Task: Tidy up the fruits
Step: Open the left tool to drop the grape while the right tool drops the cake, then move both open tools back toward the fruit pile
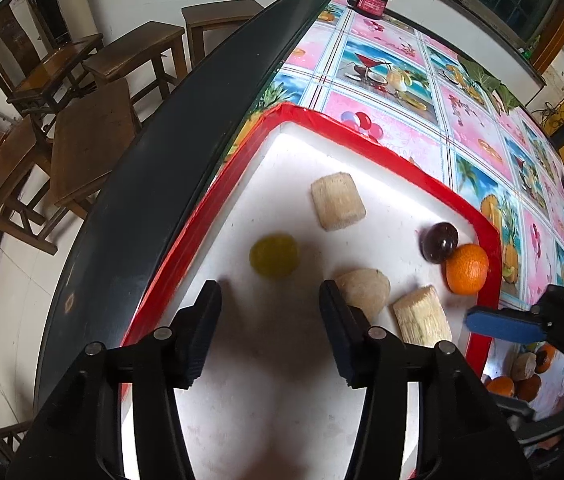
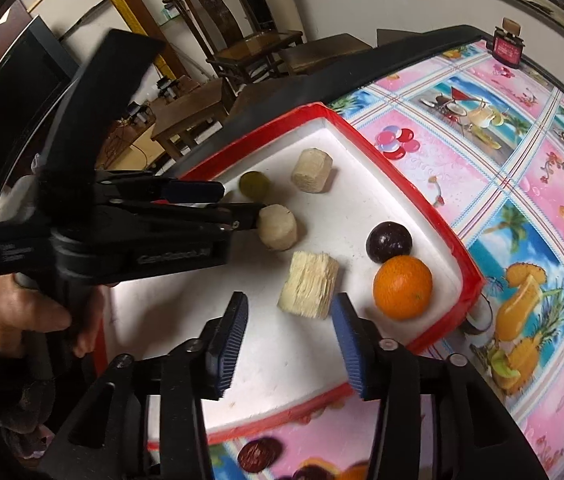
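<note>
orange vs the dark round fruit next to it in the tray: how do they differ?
Colour: the orange is bright orange; the dark fruit is deep purple, almost black.
Surface: the orange looks matte and dimpled; the dark fruit is smooth and glossy.
Size: the orange looks a bit larger.
Shared: both are round, lie loose side by side near the tray's red rim, and neither gripper holds them.

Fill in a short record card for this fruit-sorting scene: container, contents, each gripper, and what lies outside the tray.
container: white tray with red rim on a patterned tablecloth
contents: orange, dark purple fruit, green fruit, three pale cut pieces, one at
left gripper: open, nothing between the jaws, above the tray
right gripper: open, empty, near the fibrous cut piece
outside tray: more fruit beyond the tray's near edge
</note>
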The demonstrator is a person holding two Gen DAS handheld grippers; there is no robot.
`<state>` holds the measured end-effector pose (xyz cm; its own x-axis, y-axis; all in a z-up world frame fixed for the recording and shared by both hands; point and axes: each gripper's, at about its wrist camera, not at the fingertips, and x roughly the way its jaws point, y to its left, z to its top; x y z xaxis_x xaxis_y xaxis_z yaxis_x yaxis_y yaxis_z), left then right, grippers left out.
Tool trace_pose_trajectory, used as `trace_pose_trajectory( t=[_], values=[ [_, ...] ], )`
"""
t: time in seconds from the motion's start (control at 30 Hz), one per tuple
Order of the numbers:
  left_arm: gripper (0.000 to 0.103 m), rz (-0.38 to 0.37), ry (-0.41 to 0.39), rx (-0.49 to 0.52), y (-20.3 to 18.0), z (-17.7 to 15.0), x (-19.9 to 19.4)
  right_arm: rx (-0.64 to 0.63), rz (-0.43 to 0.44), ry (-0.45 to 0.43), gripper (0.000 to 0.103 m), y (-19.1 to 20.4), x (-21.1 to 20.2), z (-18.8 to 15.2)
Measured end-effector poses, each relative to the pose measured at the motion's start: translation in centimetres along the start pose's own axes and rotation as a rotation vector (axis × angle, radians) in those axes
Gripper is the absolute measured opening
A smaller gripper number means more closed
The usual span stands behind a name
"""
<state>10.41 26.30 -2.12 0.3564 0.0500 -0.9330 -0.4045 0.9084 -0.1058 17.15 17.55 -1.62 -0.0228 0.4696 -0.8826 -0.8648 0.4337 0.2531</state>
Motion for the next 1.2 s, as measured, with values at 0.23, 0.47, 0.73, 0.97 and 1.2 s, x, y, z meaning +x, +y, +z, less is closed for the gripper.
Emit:
trace_pose_trajectory(
  t=[0.23, 0.47, 0.73, 0.97, 1.2],
  values=[
    [0.063, 0.022, -0.012, 0.006, -0.6, -1.4, -1.4, -0.003, 0.008, -0.021, 0.057, 0.6, -2.7, -1.9],
    [0.064, 0.036, -0.022, 0.013, -1.7, -3.1, -3.1, -0.012, 0.007, -0.031, 0.062, 1.0, -4.9, -4.4],
    [0.069, 0.015, -0.031, 0.001, -2.9, -6.7, -5.4, 0.012, -0.005, -0.016, 0.062, 0.1, -7.0, -9.0],
    [0.069, 0.0, -0.015, -0.023, -3.4, -9.5, -6.6, 0.063, -0.021, 0.017, 0.062, -1.2, -7.7, -12.9],
    [0.069, -0.034, -0.008, -0.028, -4.9, -11.7, -7.4, 0.098, -0.026, 0.029, 0.062, -1.9, -9.1, -15.7]
  ],
)
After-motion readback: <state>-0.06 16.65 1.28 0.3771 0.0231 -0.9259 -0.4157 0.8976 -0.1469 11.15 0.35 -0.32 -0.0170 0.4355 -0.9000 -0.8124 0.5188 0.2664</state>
